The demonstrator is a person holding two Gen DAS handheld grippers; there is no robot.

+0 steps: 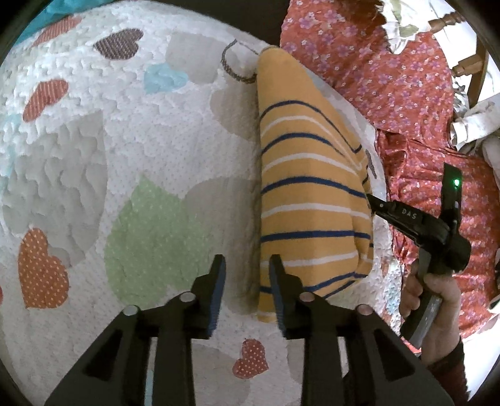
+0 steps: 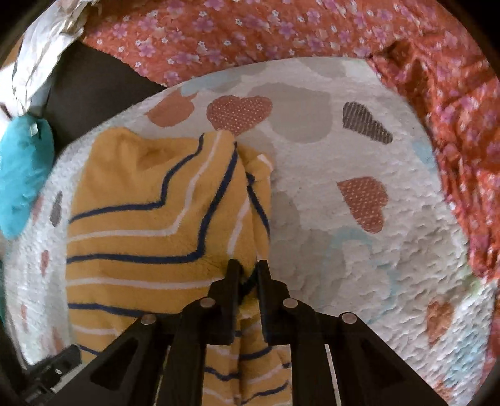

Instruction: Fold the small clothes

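A small yellow garment with blue and white stripes [image 1: 309, 187] lies folded into a long narrow shape on a white quilt with hearts [image 1: 125, 156]. My left gripper [image 1: 247, 265] is open and empty, hovering at the garment's near left edge. My right gripper [image 2: 248, 270] is nearly shut, pinching the edge of the same garment [image 2: 150, 225] at its right side. The right gripper also shows in the left wrist view [image 1: 406, 218], held by a hand, touching the garment's right edge.
A red floral cloth [image 1: 390, 78] lies bunched beyond the quilt, also in the right wrist view [image 2: 281, 28]. A teal cloth [image 2: 22, 175] sits at the left edge. A wooden chair [image 1: 468, 62] with white cloth stands at the far right.
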